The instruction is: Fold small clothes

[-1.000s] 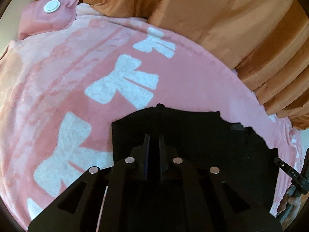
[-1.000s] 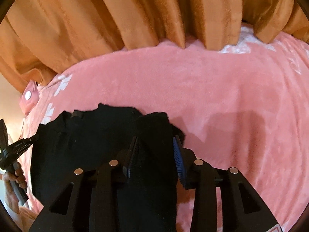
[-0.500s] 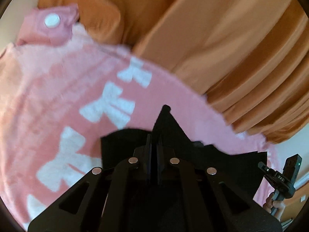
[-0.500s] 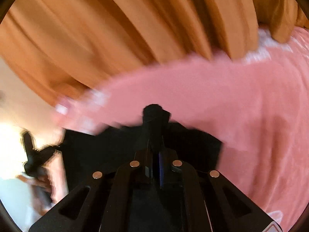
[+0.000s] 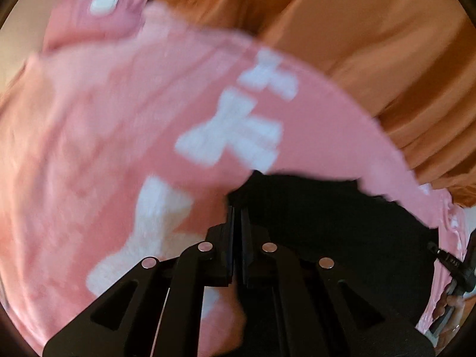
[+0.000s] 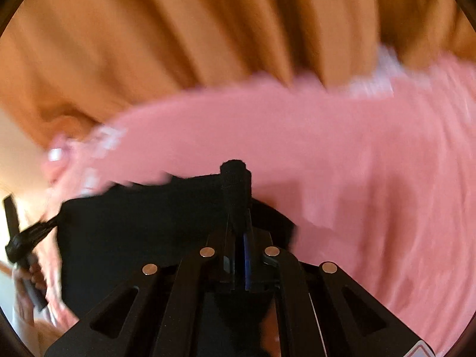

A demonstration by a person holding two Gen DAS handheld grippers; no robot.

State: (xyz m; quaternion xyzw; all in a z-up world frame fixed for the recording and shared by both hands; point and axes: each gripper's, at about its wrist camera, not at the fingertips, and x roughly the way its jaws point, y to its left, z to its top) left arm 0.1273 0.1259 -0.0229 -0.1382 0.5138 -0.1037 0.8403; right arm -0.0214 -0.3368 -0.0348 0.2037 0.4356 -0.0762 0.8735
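A small black garment [image 5: 327, 223] lies on a pink blanket with white bows [image 5: 119, 136]. My left gripper [image 5: 237, 211] is shut on the garment's near left edge. In the right wrist view the same garment [image 6: 142, 232] spreads to the left, and my right gripper [image 6: 238, 208] is shut on a bunched fold of its black cloth that sticks up past the fingertips. Each gripper shows at the edge of the other's view. Both views are blurred by motion.
Orange curtains [image 5: 372, 44] hang along the far edge of the pink blanket [image 6: 357, 163]. A pink pouch with a white button [image 5: 104, 3] lies at the far left corner. Bare blanket stretches to the right of the garment.
The right gripper closed on the garment's edge. Both grippers lifted their edges of the garment, then the left one came back down near the blanket. The views swing quickly.
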